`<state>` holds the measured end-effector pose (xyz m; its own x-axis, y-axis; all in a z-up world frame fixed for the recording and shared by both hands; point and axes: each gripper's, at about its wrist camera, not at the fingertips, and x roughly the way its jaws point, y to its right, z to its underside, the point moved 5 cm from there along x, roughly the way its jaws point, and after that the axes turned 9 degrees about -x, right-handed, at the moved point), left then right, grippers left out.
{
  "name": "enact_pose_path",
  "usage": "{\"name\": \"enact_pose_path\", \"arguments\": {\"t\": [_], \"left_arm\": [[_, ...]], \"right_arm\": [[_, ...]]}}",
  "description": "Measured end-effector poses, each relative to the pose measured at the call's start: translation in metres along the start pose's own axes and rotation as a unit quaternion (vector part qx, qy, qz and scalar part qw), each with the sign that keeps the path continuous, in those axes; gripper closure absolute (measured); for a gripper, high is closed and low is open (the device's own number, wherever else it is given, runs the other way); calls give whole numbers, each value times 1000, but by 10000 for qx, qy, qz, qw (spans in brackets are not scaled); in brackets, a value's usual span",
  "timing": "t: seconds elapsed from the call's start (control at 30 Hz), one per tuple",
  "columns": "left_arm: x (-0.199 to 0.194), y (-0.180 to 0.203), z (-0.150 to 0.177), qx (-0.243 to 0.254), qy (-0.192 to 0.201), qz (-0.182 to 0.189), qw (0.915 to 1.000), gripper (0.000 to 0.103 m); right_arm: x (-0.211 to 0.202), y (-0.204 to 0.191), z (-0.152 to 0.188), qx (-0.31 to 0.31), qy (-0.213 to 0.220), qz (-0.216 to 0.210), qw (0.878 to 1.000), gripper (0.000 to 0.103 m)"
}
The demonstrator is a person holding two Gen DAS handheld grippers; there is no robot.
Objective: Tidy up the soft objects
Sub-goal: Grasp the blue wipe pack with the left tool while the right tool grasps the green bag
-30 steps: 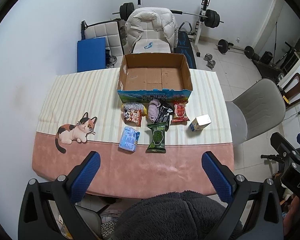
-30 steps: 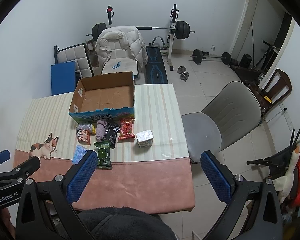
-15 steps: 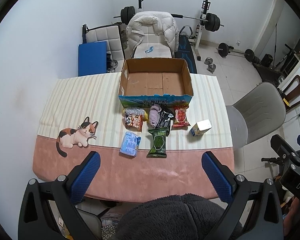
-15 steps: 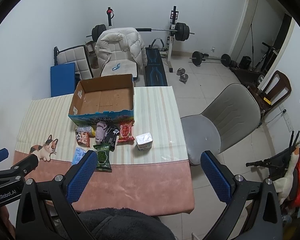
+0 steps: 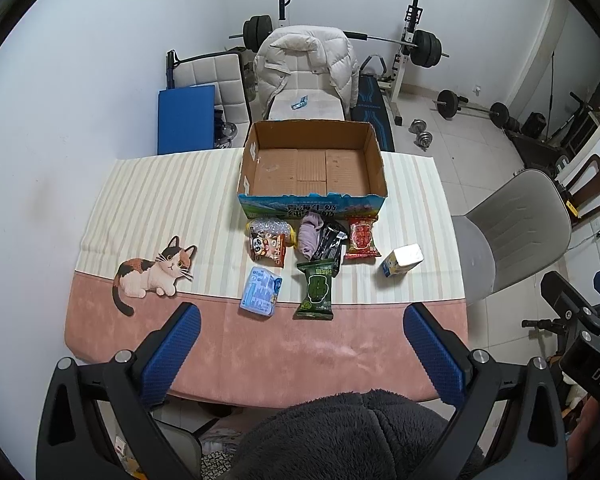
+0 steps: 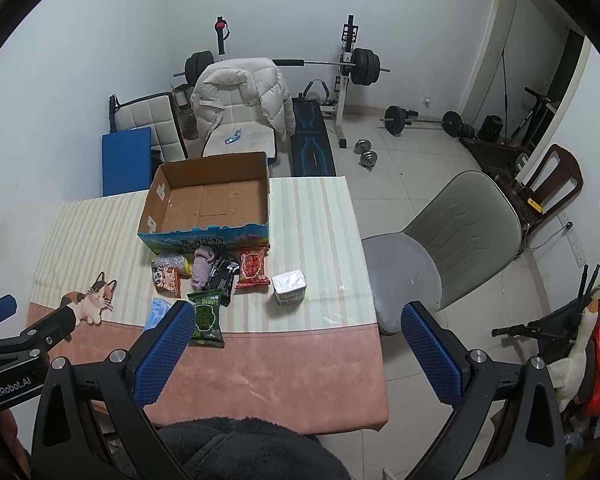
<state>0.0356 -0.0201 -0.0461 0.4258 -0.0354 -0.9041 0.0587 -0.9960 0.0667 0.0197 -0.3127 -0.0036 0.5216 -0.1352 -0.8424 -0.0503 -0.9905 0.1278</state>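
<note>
An open cardboard box (image 5: 312,168) stands empty on the table, also in the right wrist view (image 6: 208,204). In front of it lie soft packets: a green pack (image 5: 316,290), a red pack (image 5: 362,237), a blue tissue pack (image 5: 260,290), a panda snack bag (image 5: 266,245), a purple cloth (image 5: 310,234), a black pack (image 5: 330,238) and a white carton (image 5: 402,260). My left gripper (image 5: 300,348) is open and empty, high above the table's near edge. My right gripper (image 6: 296,344) is open and empty, above the near right part.
The table (image 5: 140,208) has a striped cloth with a cat picture (image 5: 152,272) at the left. A grey chair (image 6: 448,240) stands at the table's right. A chair with a white jacket (image 5: 306,68) and weights stand behind.
Both grippers have drawn back and up a little; the table and box sit slightly lower and farther in both views. Nothing on the table has moved.
</note>
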Motion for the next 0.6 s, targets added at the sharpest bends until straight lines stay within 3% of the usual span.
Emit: {"name": "enact_pose_path", "arguments": {"t": [0.13, 0.27, 0.5, 0.6], "left_arm": [[8, -2, -6, -12, 64, -22, 10000, 0], [43, -23, -25, -162, 178, -379, 9990, 0], [154, -80, -38, -521, -495, -543, 9959, 0], [214, -98, -30, -416, -927, -850, 9912, 1]], "right_arm": [[7, -3, 2, 38, -43, -164, 9998, 0], [45, -12, 6, 121, -226, -518, 9983, 0], [187, -59, 23, 104, -1314, -1082, 9854, 0], [249, -86, 40, 85, -1828, -1336, 9740, 0]]}}
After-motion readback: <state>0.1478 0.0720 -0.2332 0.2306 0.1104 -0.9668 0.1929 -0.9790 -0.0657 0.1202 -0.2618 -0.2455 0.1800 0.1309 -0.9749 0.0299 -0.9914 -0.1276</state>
